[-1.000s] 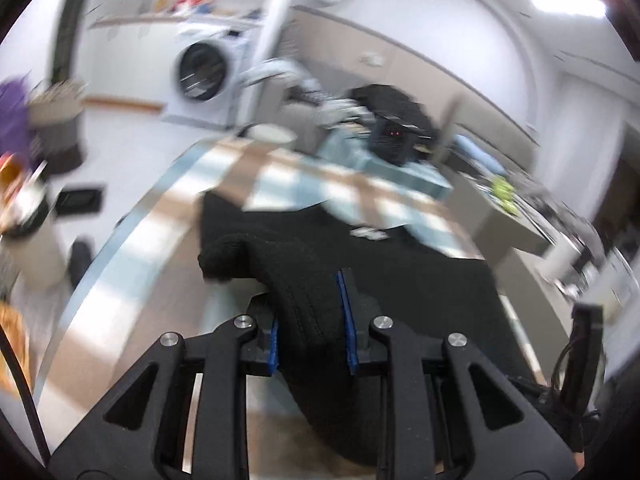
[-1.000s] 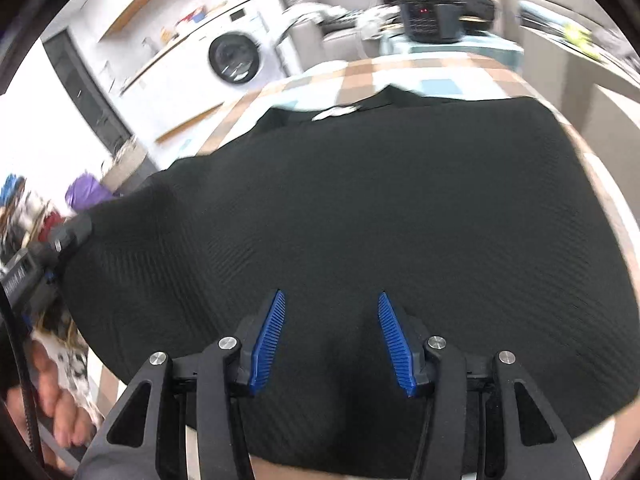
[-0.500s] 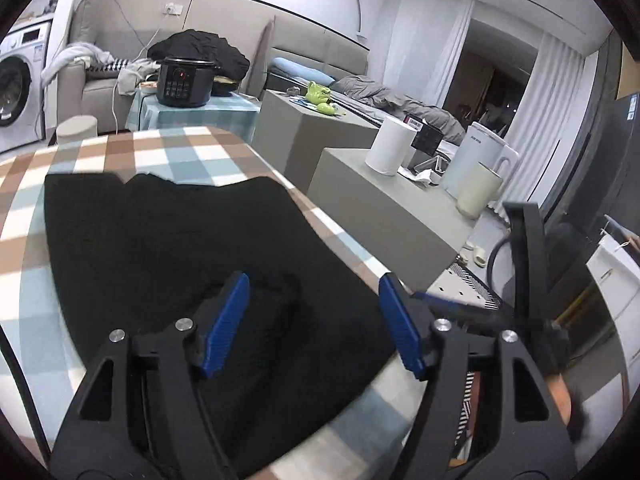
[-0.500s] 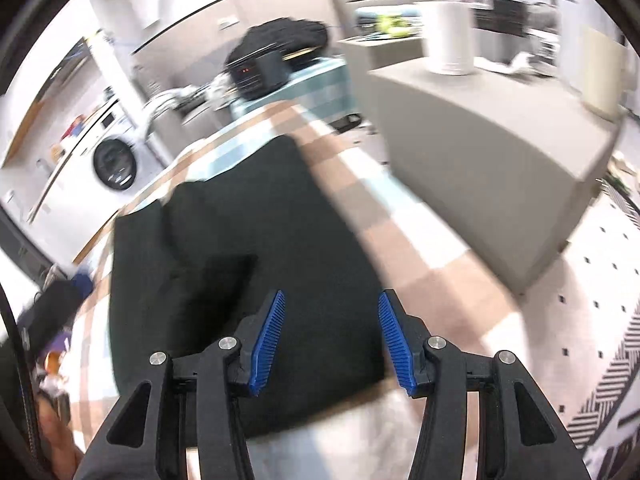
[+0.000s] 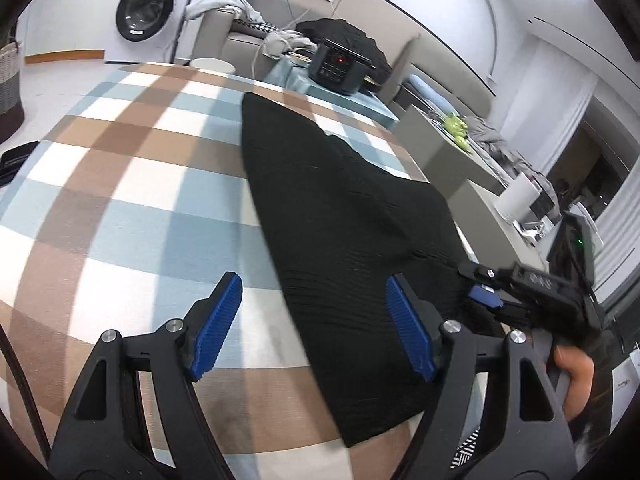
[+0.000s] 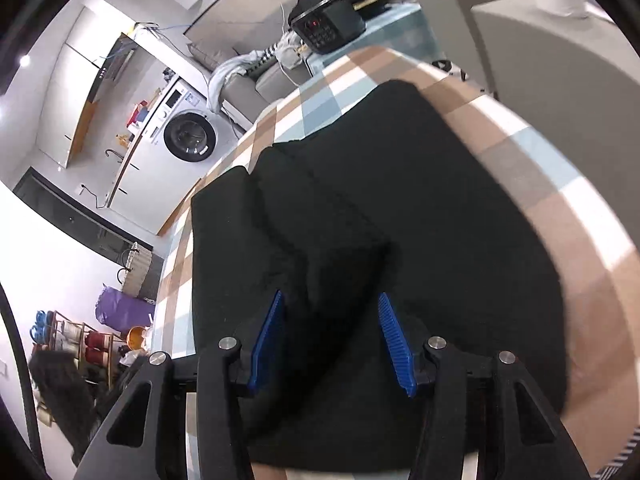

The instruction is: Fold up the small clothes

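A black knit garment [image 5: 344, 208] lies partly folded on the checked tablecloth [image 5: 132, 184]. My left gripper [image 5: 312, 328] is open and empty, hovering over the garment's left edge near the front of the table. The right gripper also shows in the left wrist view [image 5: 532, 292], at the garment's right side, held by a hand. In the right wrist view the garment [image 6: 400, 208] fills the middle, with a folded flap on its left. My right gripper [image 6: 330, 344] is open just above the cloth, with nothing between its blue pads.
A washing machine [image 5: 146, 10] stands at the back left. A black cooker [image 5: 338, 66] sits on a side table behind the table. Grey cabinets [image 5: 460, 160] stand close on the right. A shelf with coloured items [image 6: 80, 340] is at the left.
My left gripper let go of the black sleeve it held a second ago and opened. Both grippers swung round and now hover over the garment's near end.
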Demonstrator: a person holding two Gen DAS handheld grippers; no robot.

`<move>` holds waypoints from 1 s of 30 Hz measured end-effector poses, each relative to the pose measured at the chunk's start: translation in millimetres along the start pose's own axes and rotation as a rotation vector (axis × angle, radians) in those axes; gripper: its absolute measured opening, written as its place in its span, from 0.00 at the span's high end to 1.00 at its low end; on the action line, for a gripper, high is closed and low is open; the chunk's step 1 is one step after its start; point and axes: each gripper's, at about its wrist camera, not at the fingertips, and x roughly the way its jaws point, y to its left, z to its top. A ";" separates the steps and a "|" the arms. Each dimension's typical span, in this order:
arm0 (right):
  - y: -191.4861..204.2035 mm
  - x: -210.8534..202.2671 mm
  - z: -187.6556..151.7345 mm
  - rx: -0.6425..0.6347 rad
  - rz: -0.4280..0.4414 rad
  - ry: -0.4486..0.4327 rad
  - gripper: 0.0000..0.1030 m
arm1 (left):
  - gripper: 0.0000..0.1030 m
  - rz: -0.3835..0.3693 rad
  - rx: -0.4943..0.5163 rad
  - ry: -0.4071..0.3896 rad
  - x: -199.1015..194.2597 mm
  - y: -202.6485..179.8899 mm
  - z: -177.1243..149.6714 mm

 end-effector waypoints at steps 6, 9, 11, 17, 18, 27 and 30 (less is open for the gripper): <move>1.6 -5.1 -0.7 0.021 -0.047 -0.044 0.93 | 0.30 0.003 -0.010 -0.003 4.9 2.0 1.9; 5.4 -51.1 -12.9 -0.006 0.012 -0.107 0.93 | 0.30 -0.003 0.004 0.000 12.6 -8.9 3.6; 0.2 -67.7 -25.8 0.014 0.000 -0.096 0.93 | 0.30 -0.012 0.011 0.014 17.1 -11.5 2.2; -21.9 -48.6 -43.1 0.004 -0.101 0.025 0.88 | 0.30 -0.031 0.020 0.058 38.8 -24.7 1.8; -23.3 -51.0 -41.9 -0.001 -0.097 0.014 0.83 | 0.30 -0.024 0.025 0.059 39.6 -25.2 1.4; -6.1 -25.9 -2.0 -0.177 -0.064 0.004 0.48 | 0.30 0.000 -0.011 0.065 41.2 -18.5 0.1; -4.7 -3.3 3.0 -0.214 -0.066 0.055 0.48 | 0.30 0.011 -0.011 0.059 39.5 -16.8 -0.1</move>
